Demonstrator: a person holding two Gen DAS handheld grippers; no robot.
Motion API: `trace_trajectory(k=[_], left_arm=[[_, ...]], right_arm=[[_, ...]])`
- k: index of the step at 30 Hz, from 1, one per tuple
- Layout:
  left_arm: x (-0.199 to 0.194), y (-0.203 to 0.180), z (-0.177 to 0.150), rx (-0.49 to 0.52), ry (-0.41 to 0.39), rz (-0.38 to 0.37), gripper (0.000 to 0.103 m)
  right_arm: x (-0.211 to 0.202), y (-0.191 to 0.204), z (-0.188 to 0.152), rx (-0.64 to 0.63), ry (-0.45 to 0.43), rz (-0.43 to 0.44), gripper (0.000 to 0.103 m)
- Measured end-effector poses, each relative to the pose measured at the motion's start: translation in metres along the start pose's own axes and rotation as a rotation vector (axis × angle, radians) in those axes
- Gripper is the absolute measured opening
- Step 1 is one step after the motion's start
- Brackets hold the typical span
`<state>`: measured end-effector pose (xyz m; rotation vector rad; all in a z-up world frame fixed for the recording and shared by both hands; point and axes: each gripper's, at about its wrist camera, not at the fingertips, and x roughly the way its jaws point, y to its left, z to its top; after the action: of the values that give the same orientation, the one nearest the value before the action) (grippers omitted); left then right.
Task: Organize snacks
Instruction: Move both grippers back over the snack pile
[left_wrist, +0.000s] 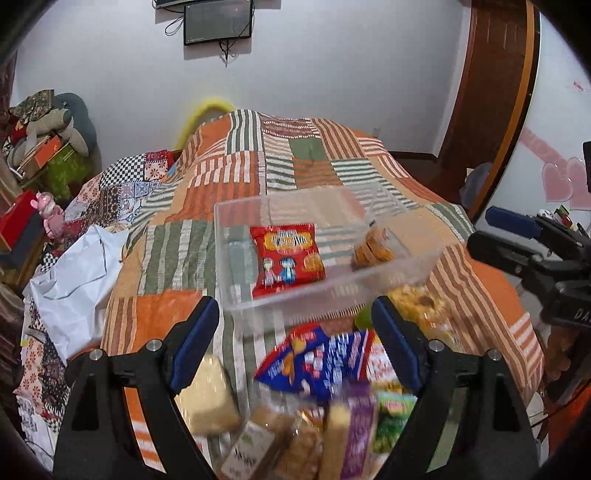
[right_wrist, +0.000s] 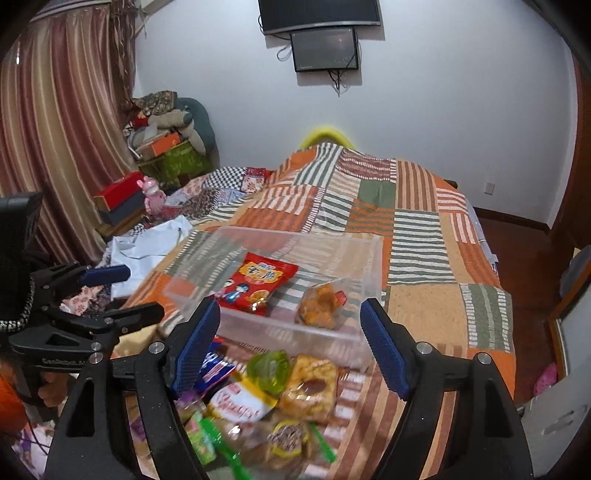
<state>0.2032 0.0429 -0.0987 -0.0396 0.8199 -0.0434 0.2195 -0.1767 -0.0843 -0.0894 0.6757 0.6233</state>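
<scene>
We hold both grippers over the quilt (left_wrist: 229, 177). The left gripper (left_wrist: 295, 336) stands wide with nothing between its pads, and so does the right gripper (right_wrist: 291, 339). Beyond them lies the clear bin (left_wrist: 236, 221), its long axis running across our view, open side up. Inside, a red pack (left_wrist: 286, 260) lies flat, its long axis pointing away from us, with a cookie bag (left_wrist: 373, 249) well apart to its right. The snack pile (right_wrist: 258, 406) lies just before the bin.
</scene>
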Motion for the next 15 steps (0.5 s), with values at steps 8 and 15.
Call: trace_trajectory(k=[8,15], left_arm=[[-0.009,0.000,-0.038,-0.015,0.033,-0.005,0.085],[-0.016,0.007,-0.066,-0.048,0.052,-0.016,0.085]], right_arm=[[-0.017,0.011,-0.024,-0.031,-0.013,-0.024,0.080],[-0.013,0.016,-0.055,-0.013,0.026,-0.030,0.081]])
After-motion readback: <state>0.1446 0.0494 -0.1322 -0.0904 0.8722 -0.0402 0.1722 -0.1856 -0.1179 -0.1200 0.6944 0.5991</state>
